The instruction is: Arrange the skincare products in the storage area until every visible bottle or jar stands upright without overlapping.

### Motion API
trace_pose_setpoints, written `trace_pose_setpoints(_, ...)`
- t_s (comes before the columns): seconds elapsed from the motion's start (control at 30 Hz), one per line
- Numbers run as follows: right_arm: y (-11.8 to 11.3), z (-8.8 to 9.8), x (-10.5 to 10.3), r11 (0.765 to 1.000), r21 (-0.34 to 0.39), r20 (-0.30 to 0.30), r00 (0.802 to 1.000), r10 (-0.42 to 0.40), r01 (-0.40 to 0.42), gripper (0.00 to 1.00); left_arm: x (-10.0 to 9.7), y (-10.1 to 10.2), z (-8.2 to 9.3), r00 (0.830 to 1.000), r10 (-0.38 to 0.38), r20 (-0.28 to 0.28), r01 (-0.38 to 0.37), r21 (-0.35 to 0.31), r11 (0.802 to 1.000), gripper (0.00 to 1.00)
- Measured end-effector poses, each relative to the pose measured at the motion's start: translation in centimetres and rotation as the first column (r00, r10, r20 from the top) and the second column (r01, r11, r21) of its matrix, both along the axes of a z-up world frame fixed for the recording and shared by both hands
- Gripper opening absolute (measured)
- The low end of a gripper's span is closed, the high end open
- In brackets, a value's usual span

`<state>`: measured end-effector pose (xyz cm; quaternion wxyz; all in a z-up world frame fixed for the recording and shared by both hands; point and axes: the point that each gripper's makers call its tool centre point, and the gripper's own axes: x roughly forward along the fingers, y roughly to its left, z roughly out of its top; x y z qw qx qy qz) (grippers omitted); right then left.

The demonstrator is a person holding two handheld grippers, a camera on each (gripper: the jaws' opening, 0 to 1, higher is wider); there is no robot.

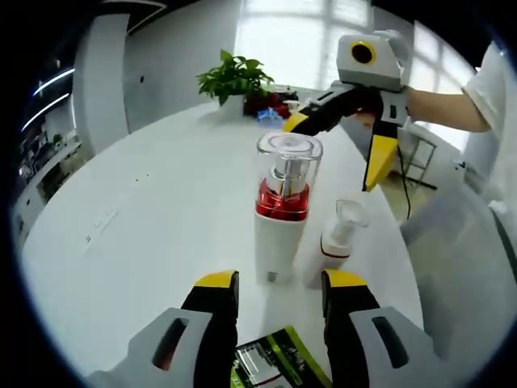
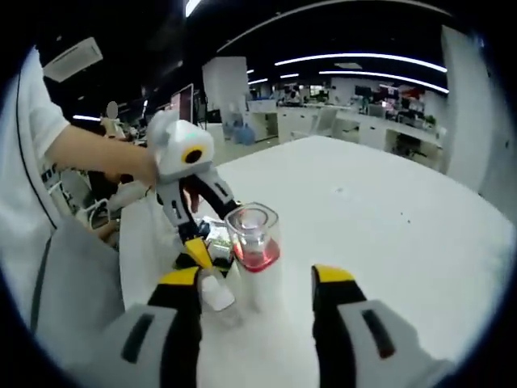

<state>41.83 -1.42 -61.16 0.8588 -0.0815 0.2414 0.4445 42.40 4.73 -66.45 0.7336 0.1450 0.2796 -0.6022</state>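
Two bottles upright on white tabletop, both tongs apart.
Tall pump bottle at 12 o'clock of left tongs; small bottle just beside, at 3. Right tongs hold nothing.

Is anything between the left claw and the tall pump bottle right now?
Nothing visible. The left claw is open, and the tall pump bottle stands upright straight ahead of it on bare white table. A smaller bottle stands beside it, towards the right claw.

no legible text, print on green packet too blurred, bottle labels unreadable
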Motion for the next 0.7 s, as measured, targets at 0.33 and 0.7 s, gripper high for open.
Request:
trace_pose_setpoints(0.33, 0.2, -1.1, -4.5, 0.997, 0.045, -0.040, 0.997, -0.062, 0.064, 0.66, -2.1, 2.3, 1.1, 0.987, 0.158, -0.012, -0.158, -0.037, 0.987, 0.50)
trace_pose_setpoints(0.7, 0.6, -2.3, -9.5, 0.995, 0.026, -0.088, 0.992, -0.088, 0.091, 0.80, -5.9, 4.4, 1.6, 0.965, 0.262, -0.016, -0.263, -0.057, 0.963, 0.64)
